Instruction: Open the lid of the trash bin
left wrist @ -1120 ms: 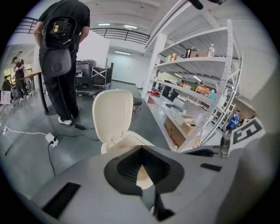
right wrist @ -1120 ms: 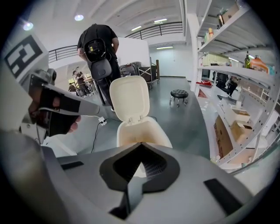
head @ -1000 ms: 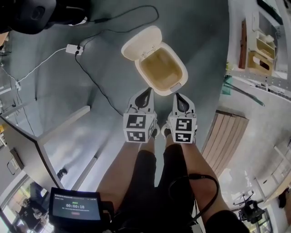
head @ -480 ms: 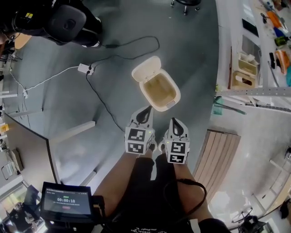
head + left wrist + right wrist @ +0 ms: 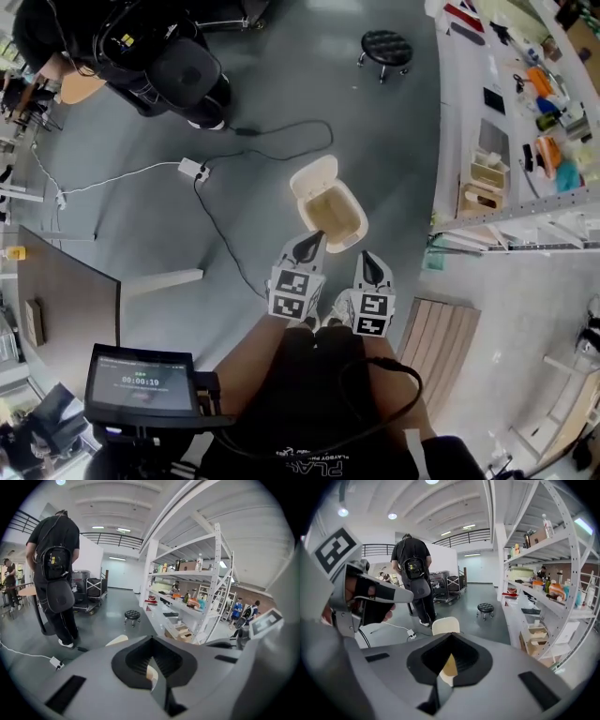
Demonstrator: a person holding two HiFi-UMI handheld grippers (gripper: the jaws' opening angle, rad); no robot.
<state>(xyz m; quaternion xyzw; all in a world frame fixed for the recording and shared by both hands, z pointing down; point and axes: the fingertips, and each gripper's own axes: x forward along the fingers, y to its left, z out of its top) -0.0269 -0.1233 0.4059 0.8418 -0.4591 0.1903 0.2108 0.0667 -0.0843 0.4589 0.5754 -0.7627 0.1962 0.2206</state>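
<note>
The cream trash bin [image 5: 336,217] stands on the grey floor with its lid [image 5: 313,177] swung up and back, so the hollow inside shows. My left gripper [image 5: 306,247] and right gripper [image 5: 369,267] hover side by side just short of the bin, both shut and holding nothing, touching neither bin nor lid. In the left gripper view the lid [image 5: 117,640] peeks over the shut jaws. In the right gripper view the lid [image 5: 445,626] stands upright beyond the shut jaws.
A person with a black pack [image 5: 141,47] stands at the far left. A power strip [image 5: 193,170] with cables lies left of the bin. A black stool [image 5: 385,45] is behind it. Shelving [image 5: 497,141] runs along the right, with a wooden pallet [image 5: 441,347] nearer.
The head view has risen and widened, so the bin looks smaller and farther. Both grippers have drawn back from the bin's front edge. The lid stays open.
</note>
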